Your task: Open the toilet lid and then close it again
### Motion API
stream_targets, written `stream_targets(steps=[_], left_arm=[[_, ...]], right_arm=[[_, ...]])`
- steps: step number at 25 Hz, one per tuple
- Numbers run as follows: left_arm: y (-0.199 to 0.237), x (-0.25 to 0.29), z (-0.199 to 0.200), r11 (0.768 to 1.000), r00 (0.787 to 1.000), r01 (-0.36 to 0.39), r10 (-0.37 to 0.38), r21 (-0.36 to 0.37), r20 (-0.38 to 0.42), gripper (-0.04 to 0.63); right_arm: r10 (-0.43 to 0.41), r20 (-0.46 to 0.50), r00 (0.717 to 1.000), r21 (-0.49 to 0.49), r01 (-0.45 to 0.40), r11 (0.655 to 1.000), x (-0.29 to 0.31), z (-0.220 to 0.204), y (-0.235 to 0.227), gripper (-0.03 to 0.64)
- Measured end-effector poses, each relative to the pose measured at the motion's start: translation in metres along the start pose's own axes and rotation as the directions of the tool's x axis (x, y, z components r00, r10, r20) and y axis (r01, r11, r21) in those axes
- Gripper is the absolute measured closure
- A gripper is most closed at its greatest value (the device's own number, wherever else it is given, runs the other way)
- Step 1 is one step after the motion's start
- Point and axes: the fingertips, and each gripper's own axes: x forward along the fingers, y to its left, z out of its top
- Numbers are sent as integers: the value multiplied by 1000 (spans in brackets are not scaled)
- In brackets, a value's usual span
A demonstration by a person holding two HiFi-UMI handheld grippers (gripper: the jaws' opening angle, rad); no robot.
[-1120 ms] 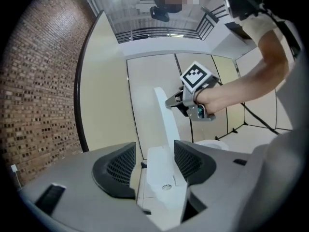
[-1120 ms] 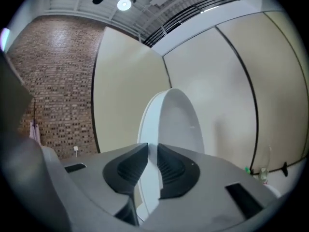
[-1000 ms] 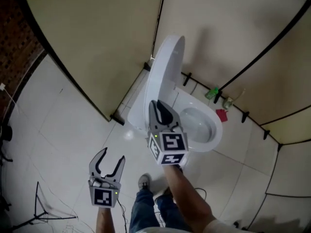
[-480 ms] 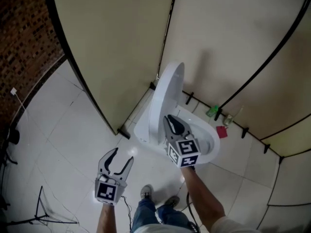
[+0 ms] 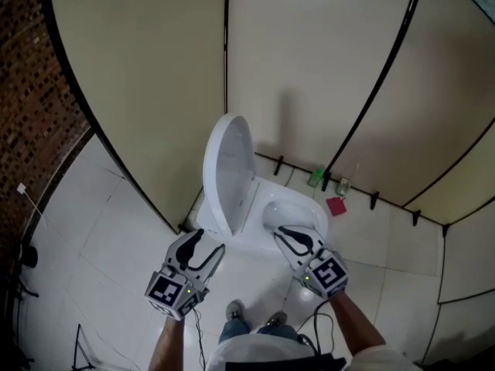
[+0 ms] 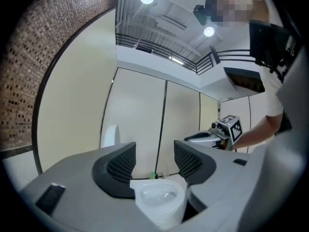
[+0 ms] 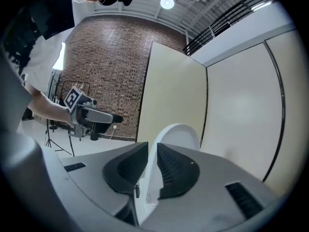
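Drawn back from the upright lid (image 5: 228, 168), my right tool (image 5: 292, 236) has jaws together, empty; my left tool (image 5: 209, 240) has risen alongside, jaws apart, empty. Open bowl (image 5: 290, 211) lies just ahead.

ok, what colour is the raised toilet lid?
The toilet lid is plain white, no pattern. It shows best in the head view.

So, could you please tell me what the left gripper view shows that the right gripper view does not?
Only the left gripper view: the open toilet bowl, a green bottle behind it, and the right tool. Only the right gripper view: the left tool and a tripod. Both: the raised lid, cream partition panels and brick wall.
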Motion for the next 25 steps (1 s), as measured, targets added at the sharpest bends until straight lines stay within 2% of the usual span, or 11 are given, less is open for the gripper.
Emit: stream_targets(steps=[5,8,12,17,25], left_arm=[[-57,14,-2,993,992,115,-117,-40,-39,354],[-75,17,-11,989,987,142,-145,-49,-68,354],[-85,18,-19,990,984,139,-140,-23,-107,357],[-89,10,-11,991,991,125,-127,-47,-39,356],[-91,3,-11,994,995,93,-95,-48,-40,356]], right_arm=[[-62,-19,998,62,63,996,-53,-23,13,565],[-78,-23,997,78,80,994,-66,-29,17,565],[-89,-6,996,80,89,993,-75,-26,21,565],[-82,2,997,74,81,994,-77,-26,30,565],[-69,5,998,74,69,995,-83,-28,34,565]])
